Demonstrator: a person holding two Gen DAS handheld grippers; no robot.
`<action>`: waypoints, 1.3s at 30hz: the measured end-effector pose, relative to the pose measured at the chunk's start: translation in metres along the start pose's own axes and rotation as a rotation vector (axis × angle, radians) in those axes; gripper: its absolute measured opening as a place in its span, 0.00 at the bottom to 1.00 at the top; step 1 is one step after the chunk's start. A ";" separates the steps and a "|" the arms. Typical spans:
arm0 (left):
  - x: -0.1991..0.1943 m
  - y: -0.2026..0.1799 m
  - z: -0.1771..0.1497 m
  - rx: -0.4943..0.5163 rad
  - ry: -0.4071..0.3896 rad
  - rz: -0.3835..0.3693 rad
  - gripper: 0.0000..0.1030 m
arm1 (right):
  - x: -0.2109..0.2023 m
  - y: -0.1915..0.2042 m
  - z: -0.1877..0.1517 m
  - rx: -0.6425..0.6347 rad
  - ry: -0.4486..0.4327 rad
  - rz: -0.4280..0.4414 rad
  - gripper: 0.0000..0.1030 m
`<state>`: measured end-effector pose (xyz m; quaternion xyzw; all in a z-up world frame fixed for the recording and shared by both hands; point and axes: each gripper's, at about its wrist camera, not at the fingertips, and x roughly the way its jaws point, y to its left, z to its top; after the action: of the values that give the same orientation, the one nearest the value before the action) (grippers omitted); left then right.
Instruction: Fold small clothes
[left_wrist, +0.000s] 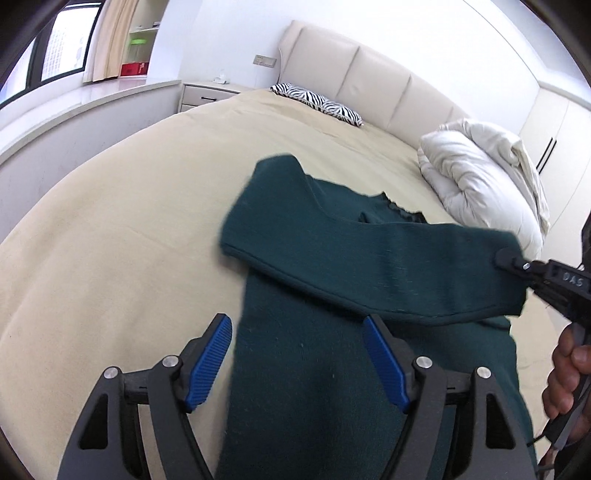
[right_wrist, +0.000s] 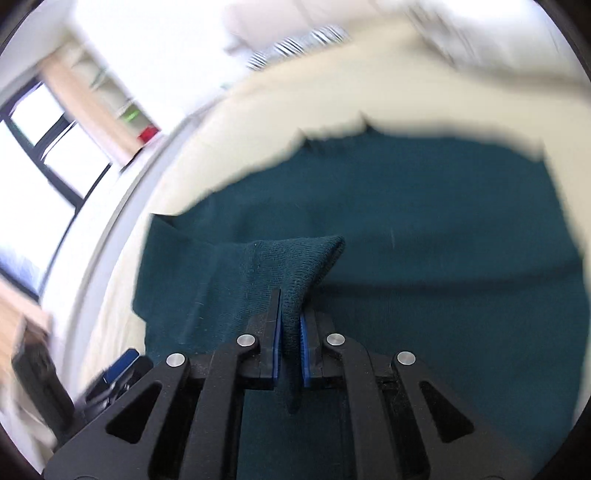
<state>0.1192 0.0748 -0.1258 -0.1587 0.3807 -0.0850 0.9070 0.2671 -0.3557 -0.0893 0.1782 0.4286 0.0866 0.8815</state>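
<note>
Left wrist view: a dark green knit garment lies on the beige bedspread of a bed, running from the near edge toward the middle. The left gripper hangs over the garment's near part with its blue-padded fingers spread wide apart, holding nothing; one finger sits over bare bedspread just beside the garment's left edge, the other over the cloth. A sleeve is drawn across the garment's body toward the right, and its cuff end is pinched by the right gripper, which enters from the right edge with the person's hand on its handle. Toward the far end of the bed a zebra-print pillow lies against the cream padded headboard, and a rolled white duvet sits at the bed's right side. A white nightstand stands beyond the far left corner.

Right wrist view, blurred: the right gripper has its fingers pressed together on a bunched fold of the green knit sleeve, which rises between the blue pads. The rest of the garment spreads flat on the bedspread beyond and beneath it.
</note>
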 end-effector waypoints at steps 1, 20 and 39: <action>-0.002 0.001 0.004 -0.007 -0.010 0.003 0.74 | -0.012 0.009 0.007 -0.064 -0.034 -0.015 0.07; 0.090 0.002 0.105 0.120 0.060 0.177 0.76 | 0.055 -0.141 0.044 0.082 -0.007 -0.086 0.11; 0.138 0.020 0.113 0.117 0.106 0.193 0.08 | 0.039 -0.101 0.064 0.028 -0.055 -0.090 0.07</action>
<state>0.2967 0.0811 -0.1503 -0.0634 0.4362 -0.0274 0.8972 0.3417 -0.4518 -0.1206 0.1734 0.4130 0.0357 0.8933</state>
